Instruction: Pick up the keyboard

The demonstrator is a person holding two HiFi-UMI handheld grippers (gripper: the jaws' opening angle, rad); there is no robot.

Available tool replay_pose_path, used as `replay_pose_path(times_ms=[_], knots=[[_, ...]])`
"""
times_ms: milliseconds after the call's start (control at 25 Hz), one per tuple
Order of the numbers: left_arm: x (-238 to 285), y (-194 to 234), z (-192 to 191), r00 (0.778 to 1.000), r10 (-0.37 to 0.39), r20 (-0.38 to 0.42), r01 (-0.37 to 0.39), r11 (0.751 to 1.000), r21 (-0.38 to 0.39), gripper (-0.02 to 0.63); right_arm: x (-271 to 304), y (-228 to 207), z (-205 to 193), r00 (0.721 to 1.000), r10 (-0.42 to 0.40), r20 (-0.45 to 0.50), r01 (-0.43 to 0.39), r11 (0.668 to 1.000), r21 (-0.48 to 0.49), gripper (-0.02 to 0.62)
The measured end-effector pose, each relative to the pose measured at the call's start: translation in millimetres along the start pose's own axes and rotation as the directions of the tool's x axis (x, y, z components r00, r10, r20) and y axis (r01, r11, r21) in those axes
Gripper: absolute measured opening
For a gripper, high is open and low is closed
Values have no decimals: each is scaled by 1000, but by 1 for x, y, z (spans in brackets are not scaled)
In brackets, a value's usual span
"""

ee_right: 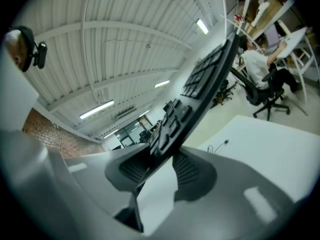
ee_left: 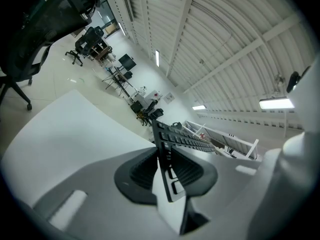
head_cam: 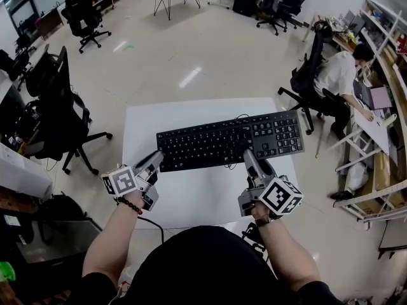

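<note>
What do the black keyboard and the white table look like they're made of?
The keyboard is most likely plastic with a matte black finish: its keys and frame look evenly dull, with no metal glint. The table has a smooth white top, perhaps laminate or painted board: it is flat and uniform with no grain. Its core cannot be told.

Bright, even light from ceiling strip lamps (ee_left: pixel 276 103). Glare patch on floor (head_cam: pixel 189 77). Strong fisheye bending and dark corners in all views. Near fingers (ee_left: pixel 140 174) out of focus.

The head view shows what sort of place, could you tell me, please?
Probably an open-plan office or lab: swivel chairs, a person working at a desk, and a keyboard.
</note>
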State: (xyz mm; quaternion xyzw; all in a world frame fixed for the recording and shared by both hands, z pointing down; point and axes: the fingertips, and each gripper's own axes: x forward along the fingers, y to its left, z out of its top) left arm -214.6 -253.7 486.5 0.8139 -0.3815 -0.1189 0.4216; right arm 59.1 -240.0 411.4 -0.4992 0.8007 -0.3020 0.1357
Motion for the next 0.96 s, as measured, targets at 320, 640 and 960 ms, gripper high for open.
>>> replay_pose_path(times_ms=[320, 640, 960], knots=[[-2, 0, 1, 1000, -3, 7, 3, 1000, 0, 89, -2, 4, -1, 1000, 3, 2, -3, 1000, -11, 141], [-3, 0, 1, 1000, -4, 10, 4, 1000, -2, 89, -2, 8, 2, 1000, 8, 4, -8, 1000, -29, 140], [-3, -1, 1, 1000, -4, 10, 4, 1000, -2, 89, -2, 9, 2, 1000, 9, 6, -9, 999, -31, 141]])
